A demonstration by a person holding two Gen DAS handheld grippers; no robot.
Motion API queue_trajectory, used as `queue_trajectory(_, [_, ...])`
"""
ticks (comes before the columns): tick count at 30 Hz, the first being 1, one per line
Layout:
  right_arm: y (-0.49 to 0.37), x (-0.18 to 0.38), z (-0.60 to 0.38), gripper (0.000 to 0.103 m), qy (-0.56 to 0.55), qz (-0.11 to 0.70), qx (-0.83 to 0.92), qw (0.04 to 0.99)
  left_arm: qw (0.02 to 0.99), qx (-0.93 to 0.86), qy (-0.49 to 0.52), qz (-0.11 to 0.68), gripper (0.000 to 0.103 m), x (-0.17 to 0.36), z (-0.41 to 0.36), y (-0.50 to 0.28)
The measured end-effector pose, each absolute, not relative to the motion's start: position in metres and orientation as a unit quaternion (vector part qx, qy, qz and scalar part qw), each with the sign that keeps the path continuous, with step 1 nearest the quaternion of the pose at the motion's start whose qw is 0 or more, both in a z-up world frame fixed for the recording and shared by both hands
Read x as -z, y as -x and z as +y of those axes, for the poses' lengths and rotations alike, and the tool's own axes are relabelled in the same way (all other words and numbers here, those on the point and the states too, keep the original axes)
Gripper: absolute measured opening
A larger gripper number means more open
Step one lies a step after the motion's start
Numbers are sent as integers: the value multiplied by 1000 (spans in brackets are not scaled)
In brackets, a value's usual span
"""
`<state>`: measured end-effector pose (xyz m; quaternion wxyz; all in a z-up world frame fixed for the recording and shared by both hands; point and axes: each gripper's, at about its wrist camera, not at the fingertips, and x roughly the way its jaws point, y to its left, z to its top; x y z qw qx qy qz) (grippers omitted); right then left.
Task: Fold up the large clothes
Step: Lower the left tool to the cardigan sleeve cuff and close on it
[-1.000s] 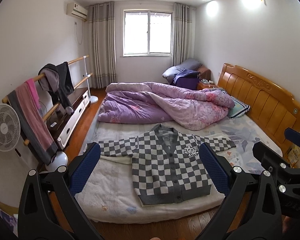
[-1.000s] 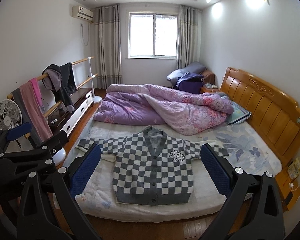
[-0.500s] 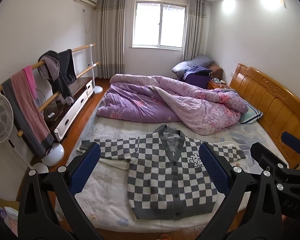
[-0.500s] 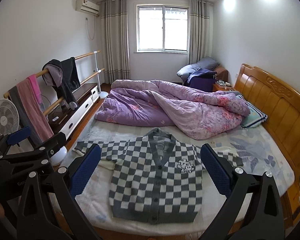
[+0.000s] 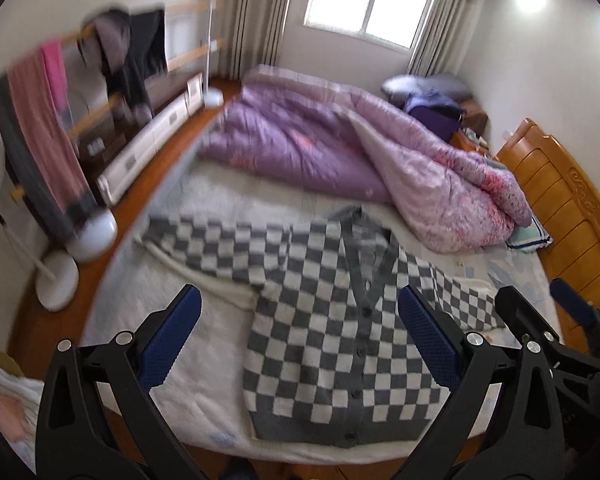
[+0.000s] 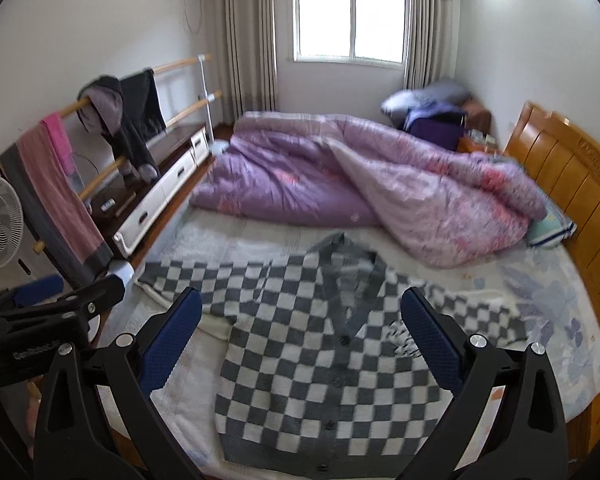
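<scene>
Checkered cardigan lies flat, buttoned, sleeves spread, on the bed's near half (laid out ready for folding). I hold left tool and right tool above it, both wide, empty. Purple quilt bunched behind.

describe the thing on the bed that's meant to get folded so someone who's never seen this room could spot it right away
Start at the bed with the wooden headboard; a crumpled purple quilt fills its far half. On the near half, spread flat with both sleeves out, lies the checkered cardigan. Its grey-and-white squares, grey V-neck and button front set it apart from the plain pale bedding around it.
</scene>
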<state>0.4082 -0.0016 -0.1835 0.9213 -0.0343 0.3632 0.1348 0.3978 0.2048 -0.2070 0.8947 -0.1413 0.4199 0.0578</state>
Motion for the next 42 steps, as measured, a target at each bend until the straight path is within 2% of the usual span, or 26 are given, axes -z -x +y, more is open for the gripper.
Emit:
queue_trajectory(7, [-471, 251, 60, 96, 36, 412, -80, 907, 852, -57, 197, 482, 98, 309, 313, -475])
queue_trajectory(17, [-554, 349, 112, 95, 39, 467, -84, 879, 812, -167, 294, 476, 98, 456, 498, -535])
queue_trajectory(19, [-572, 377, 119, 79, 33, 479, -95, 872, 808, -186, 309, 466, 98, 477, 523, -542])
queue_trajectory(22, [-594, 413, 131, 68, 27, 505, -108, 856, 797, -211, 336, 456, 97, 523, 566, -562])
queue_trajectory(24, [-609, 440, 136, 59, 14, 524, -117, 843, 788, -211, 365, 449, 94, 551, 585, -571])
queue_trajectory(26, [-619, 462, 142, 52, 9, 540, -126, 832, 778, -211, 385, 450, 79, 580, 602, -582])
queue_trajectory(27, [-623, 470, 144, 48, 7, 544, -130, 829, 772, -212, 390, 454, 79, 592, 608, -587])
queue_trajectory(35, [-644, 527, 166, 44, -2, 571, -166, 804, 760, -227, 419, 442, 69, 649, 644, -598])
queue_trajectory(36, [-645, 531, 169, 42, -2, 571, -170, 803, 763, -226, 414, 443, 66, 651, 645, -600])
queue_trajectory(37, [-647, 535, 172, 40, -3, 571, -172, 803, 770, -219, 411, 436, 60, 653, 646, -601])
queue_trajectory(39, [-653, 546, 176, 40, -7, 576, -176, 798, 770, -215, 405, 443, 59, 659, 647, -606])
queue_trajectory(41, [-658, 554, 178, 39, -9, 578, -175, 797, 775, -217, 396, 443, 49, 662, 648, -608])
queue_trajectory(42, [-660, 557, 179, 38, -11, 580, -175, 796, 775, -216, 398, 441, 49, 664, 649, -609])
